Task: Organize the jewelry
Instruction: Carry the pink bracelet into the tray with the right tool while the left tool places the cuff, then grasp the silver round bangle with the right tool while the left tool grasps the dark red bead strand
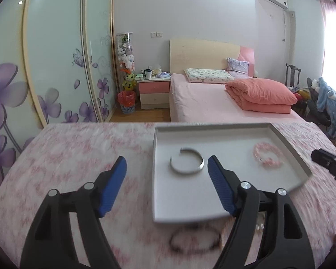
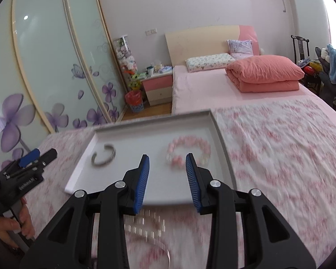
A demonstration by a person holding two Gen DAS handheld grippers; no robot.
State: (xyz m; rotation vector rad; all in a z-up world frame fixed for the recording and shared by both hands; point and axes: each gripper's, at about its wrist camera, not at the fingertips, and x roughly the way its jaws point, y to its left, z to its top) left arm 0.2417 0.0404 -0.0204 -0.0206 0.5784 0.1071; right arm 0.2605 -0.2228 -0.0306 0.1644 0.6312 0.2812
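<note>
Holding my left gripper (image 1: 166,165) with jaws spread wide and empty, I see its right pad just beside the silver cuff bangle (image 1: 187,161) lying in the white tray (image 1: 289,144). My right gripper (image 2: 167,164) stands partly open, nothing between its pads, above the tray's near edge, with the pink bead bracelet (image 2: 189,151) just beyond. A dark bead bracelet (image 1: 194,239) lies blurred on the pink floral cloth (image 1: 78,152) before the tray.

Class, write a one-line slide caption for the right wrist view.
Open right claw hovers over a white tray holding a pink bead bracelet and silver cuff.
</note>
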